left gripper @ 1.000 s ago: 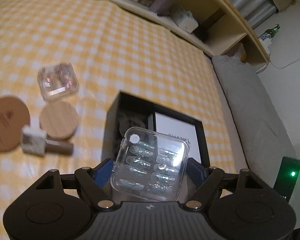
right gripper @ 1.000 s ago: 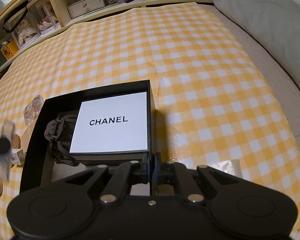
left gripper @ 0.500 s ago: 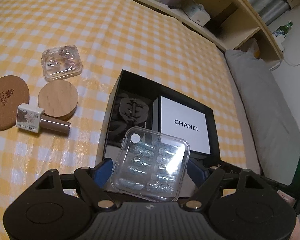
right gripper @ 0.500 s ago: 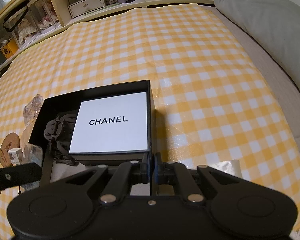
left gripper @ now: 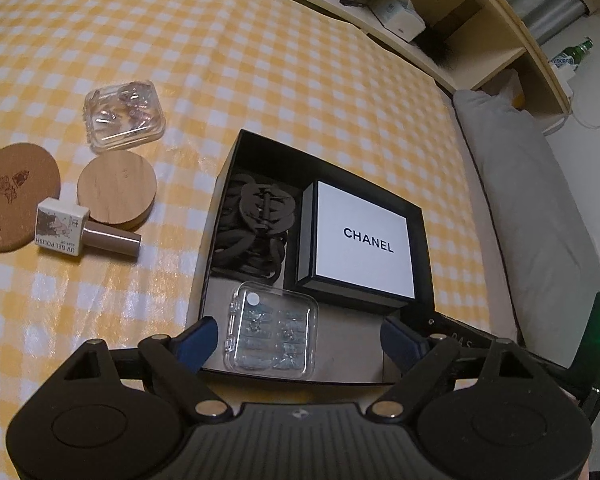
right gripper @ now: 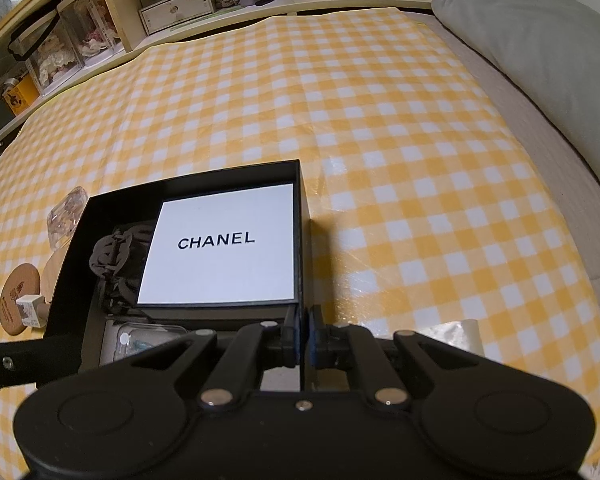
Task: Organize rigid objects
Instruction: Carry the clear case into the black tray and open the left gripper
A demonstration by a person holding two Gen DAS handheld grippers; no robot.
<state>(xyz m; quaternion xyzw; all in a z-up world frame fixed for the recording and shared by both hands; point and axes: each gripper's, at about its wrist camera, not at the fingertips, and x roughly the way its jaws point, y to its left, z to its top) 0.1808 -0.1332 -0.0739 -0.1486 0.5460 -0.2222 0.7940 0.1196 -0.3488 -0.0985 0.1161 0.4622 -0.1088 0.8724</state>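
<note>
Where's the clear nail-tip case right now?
In the left wrist view the clear nail-tip case lies on the floor of the black box, at its near end between the open left gripper's fingers, just below the hair clips.

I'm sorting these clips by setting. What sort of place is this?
Most likely a bedroom: the yellow checked cloth seems spread over a bed, with a grey pillow at its edge and wooden shelves of storage boxes alongside.

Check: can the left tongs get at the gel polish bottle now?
Probably yes. The left tongs are open and empty, and the bottle lies uncovered on the cloth, outside the box.
</note>
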